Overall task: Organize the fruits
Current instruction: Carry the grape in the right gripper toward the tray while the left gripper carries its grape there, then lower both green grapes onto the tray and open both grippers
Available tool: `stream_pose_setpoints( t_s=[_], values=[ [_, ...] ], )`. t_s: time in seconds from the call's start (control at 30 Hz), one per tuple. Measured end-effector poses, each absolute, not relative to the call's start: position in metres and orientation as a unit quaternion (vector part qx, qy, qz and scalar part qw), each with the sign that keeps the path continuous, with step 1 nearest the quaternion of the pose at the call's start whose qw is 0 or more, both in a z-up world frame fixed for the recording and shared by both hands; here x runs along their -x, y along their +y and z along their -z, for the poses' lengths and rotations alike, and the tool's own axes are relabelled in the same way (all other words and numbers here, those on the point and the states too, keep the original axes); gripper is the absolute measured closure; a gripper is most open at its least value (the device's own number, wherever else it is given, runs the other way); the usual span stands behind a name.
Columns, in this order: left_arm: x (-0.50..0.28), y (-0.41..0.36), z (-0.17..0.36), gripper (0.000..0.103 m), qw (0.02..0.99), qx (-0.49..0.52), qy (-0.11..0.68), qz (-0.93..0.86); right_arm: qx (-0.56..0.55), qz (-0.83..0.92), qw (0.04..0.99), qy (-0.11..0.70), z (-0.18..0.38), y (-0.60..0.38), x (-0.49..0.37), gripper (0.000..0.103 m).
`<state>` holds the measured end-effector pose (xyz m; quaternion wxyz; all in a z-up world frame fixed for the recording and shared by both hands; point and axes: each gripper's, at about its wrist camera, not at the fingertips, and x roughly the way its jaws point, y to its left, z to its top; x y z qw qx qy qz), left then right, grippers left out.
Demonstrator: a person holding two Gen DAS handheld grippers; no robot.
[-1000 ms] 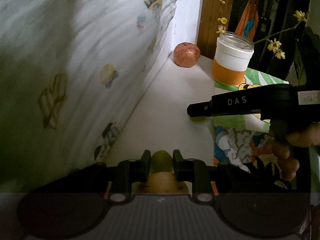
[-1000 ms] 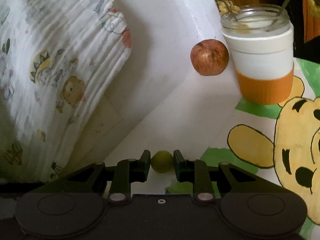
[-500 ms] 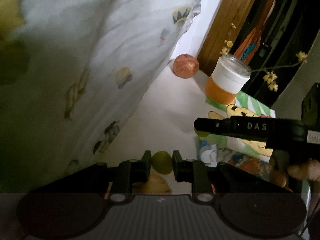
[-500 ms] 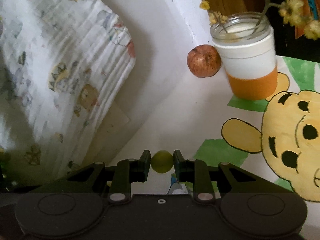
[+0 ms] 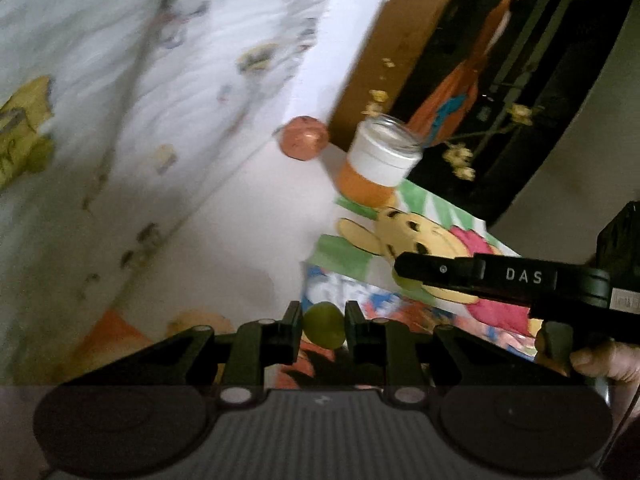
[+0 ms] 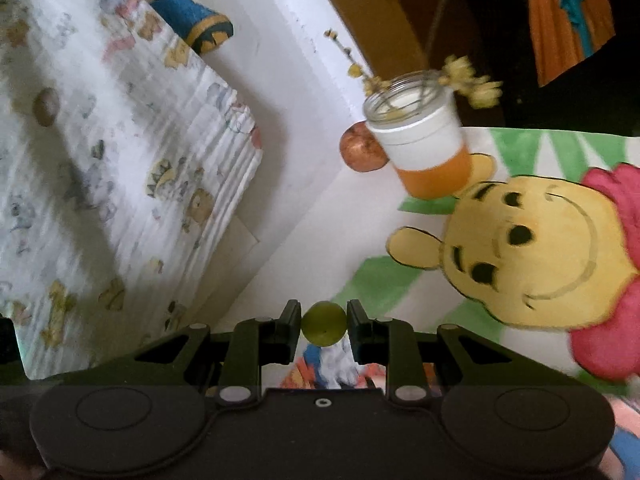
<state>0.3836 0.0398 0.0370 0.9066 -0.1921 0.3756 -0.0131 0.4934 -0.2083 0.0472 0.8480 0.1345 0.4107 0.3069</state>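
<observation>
My left gripper [image 5: 323,324] is shut on a small green fruit [image 5: 324,326] and holds it above the cartoon-print cloth [image 5: 404,256]. My right gripper [image 6: 324,322] is shut on another small green fruit [image 6: 323,323]; it also shows in the left wrist view [image 5: 404,278] at the right, with its fruit under the fingertip. A red apple [image 5: 304,138] lies at the far end of the white surface, beside the wall; in the right wrist view the apple [image 6: 360,152] is partly behind the jar. A yellowish fruit [image 5: 200,320] lies low at the left, blurred.
A glass jar [image 5: 376,164] with a white and orange sleeve holds yellow flower sprigs, next to the apple; it also shows in the right wrist view [image 6: 420,148]. A printed white blanket [image 6: 120,184] rises along the left. A wooden post [image 5: 384,40] stands behind.
Both grippers have lifted and drawn back with their green fruits still held. The apple and jar look smaller and farther, and more of the cartoon cloth shows.
</observation>
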Motion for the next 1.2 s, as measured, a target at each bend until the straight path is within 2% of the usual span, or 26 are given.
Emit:
stream_pose_setpoints(
  t_s=[0.63,1.2],
  values=[
    [-0.317,-0.082,-0.02,0.079,0.876,0.208,0.416,0.126,-0.151,-0.236,0.869,0.407,-0.053,-0.345,-0.369,0.076],
    [-0.292,-0.11,-0.01,0.078,0.874,0.188,0.428,0.131,-0.129,-0.215,0.872,0.42,-0.023,-0.379,-0.319,0.076]
  ],
)
